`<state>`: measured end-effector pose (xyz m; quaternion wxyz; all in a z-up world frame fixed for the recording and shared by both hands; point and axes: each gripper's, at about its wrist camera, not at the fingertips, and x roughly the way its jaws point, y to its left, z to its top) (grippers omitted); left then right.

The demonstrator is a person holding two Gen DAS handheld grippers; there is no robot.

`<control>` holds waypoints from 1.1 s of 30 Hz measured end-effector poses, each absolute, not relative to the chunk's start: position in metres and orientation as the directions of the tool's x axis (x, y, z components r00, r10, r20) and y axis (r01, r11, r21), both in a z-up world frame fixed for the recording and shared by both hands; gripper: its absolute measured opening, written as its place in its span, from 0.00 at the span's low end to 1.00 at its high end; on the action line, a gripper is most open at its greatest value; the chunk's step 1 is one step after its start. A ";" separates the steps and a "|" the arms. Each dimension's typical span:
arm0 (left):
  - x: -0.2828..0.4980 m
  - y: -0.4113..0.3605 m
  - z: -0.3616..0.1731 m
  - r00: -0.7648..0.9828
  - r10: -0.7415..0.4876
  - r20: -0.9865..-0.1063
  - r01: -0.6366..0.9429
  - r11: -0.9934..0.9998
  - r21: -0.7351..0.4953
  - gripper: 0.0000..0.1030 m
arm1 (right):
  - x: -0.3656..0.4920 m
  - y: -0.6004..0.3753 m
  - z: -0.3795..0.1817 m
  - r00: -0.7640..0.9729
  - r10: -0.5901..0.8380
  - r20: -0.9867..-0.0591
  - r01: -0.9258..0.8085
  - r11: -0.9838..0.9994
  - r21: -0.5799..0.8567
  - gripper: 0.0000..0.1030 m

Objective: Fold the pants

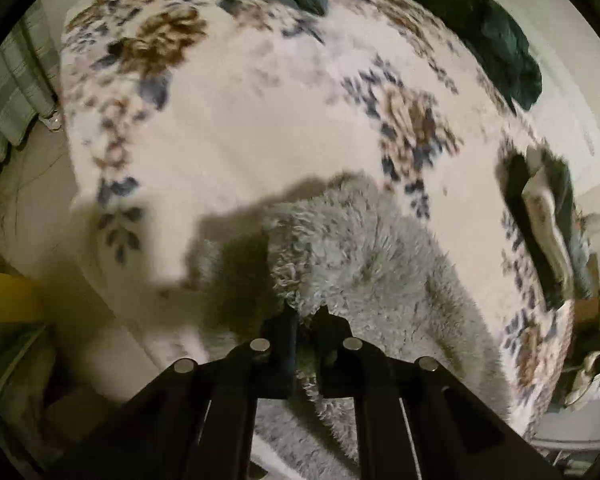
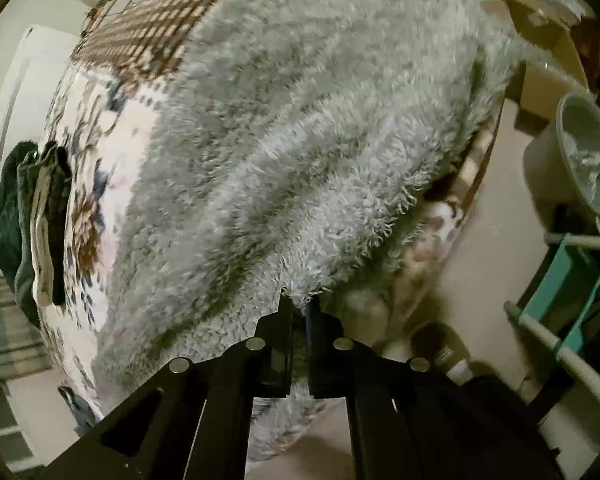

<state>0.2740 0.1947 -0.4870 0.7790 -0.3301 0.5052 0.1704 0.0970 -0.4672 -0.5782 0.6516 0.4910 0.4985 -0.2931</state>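
Pants [image 2: 300, 140]: grey shaggy fleece, rumpled on floral bedspread [image 1: 260, 120].

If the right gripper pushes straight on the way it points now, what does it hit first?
Most likely the fluffy grey pants themselves: the right gripper is already shut on their edge, and the fabric fills the view ahead. The flowered bedspread lies under them, though depth is hard to judge.

Colours and patterns, both wrist views

Pants [image 2: 300, 140] were fluffy pale grey with darker flecks; bedspread [image 1: 260, 120] was cream with brown and blue-grey flowers; piled clothes [image 1: 496, 36] were dark green; checked cloth [image 2: 148, 36] was brown and cream.
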 end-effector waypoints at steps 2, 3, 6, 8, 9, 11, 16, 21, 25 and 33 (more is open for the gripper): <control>0.265 0.207 -0.482 0.431 -0.072 -0.900 -0.611 0.711 -0.349 0.04 | 0.097 -0.463 -0.569 0.323 0.115 -0.939 0.862 0.373 0.342 0.05; 0.260 0.213 -0.481 0.425 -0.070 -0.903 -0.615 0.710 -0.344 0.04 | 0.097 -0.461 -0.565 0.316 0.120 -0.941 0.858 0.386 0.338 0.05; 0.257 0.220 -0.489 0.390 -0.058 -0.919 -0.622 0.719 -0.309 0.04 | 0.093 -0.455 -0.562 0.289 0.129 -0.949 0.853 0.415 0.316 0.05; 0.251 0.225 -0.502 0.358 -0.057 -0.932 -0.636 0.716 -0.288 0.04 | 0.086 -0.451 -0.566 0.257 0.124 -0.958 0.855 0.433 0.285 0.05; 0.250 0.228 -0.512 0.338 -0.065 -0.939 -0.643 0.713 -0.281 0.05 | 0.084 -0.450 -0.571 0.235 0.129 -0.963 0.857 0.440 0.268 0.05; 0.250 0.230 -0.531 0.290 -0.099 -0.952 -0.659 0.701 -0.273 0.06 | 0.084 -0.449 -0.583 0.200 0.150 -0.968 0.856 0.454 0.247 0.05; 0.252 0.223 -0.528 0.288 -0.130 -0.949 -0.657 0.694 -0.294 0.10 | 0.079 -0.455 -0.604 0.158 0.243 -0.957 0.862 0.438 0.254 0.39; 0.256 0.193 -0.494 0.281 -0.051 -0.959 -0.550 0.810 -0.204 0.60 | 0.052 -0.479 -0.581 0.258 0.195 -0.946 0.879 0.358 0.314 0.55; 0.262 0.149 -0.477 0.290 -0.046 -0.956 -0.423 0.890 -0.171 0.74 | 0.019 -0.525 -0.553 0.355 0.077 -0.932 0.903 0.230 0.363 0.55; 0.282 -0.006 -0.489 0.232 -0.161 -0.959 -0.175 0.963 -0.204 0.74 | 0.009 -0.654 -0.551 0.465 -0.056 -0.883 0.882 0.120 0.457 0.56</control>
